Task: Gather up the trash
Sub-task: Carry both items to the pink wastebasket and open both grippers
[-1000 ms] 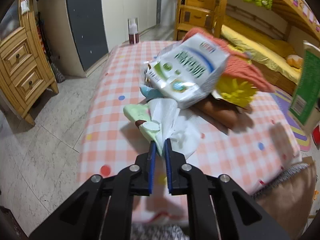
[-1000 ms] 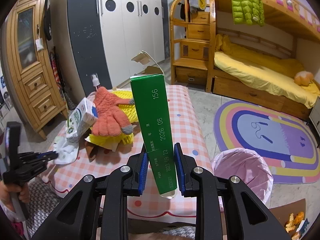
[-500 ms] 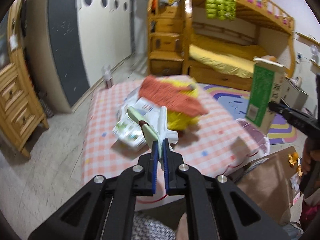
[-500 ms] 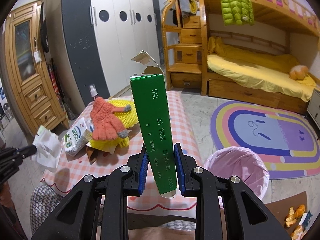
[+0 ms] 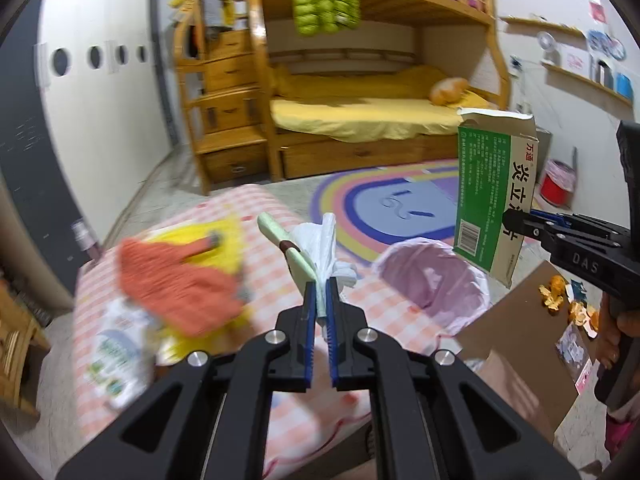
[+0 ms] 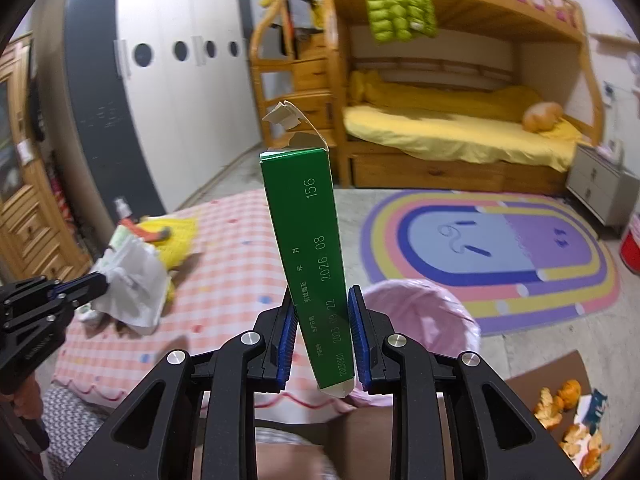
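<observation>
Your left gripper (image 5: pixel 319 294) has its fingers clamped on a white tissue wad (image 5: pixel 326 242) with a pale green wrapper, lifted above the checked bench (image 5: pixel 276 216) near its right edge. Your right gripper (image 6: pixel 322 334) grips a green carton (image 6: pixel 306 240) upright, seemingly above the pink-lined trash bin (image 6: pixel 424 312) beside the bench.

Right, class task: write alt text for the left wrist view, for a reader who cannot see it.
The left tool is shut on crumpled white and pale green trash above a pink checked table. To the right, the right tool holds a green box over a pink-lined bin.
</observation>
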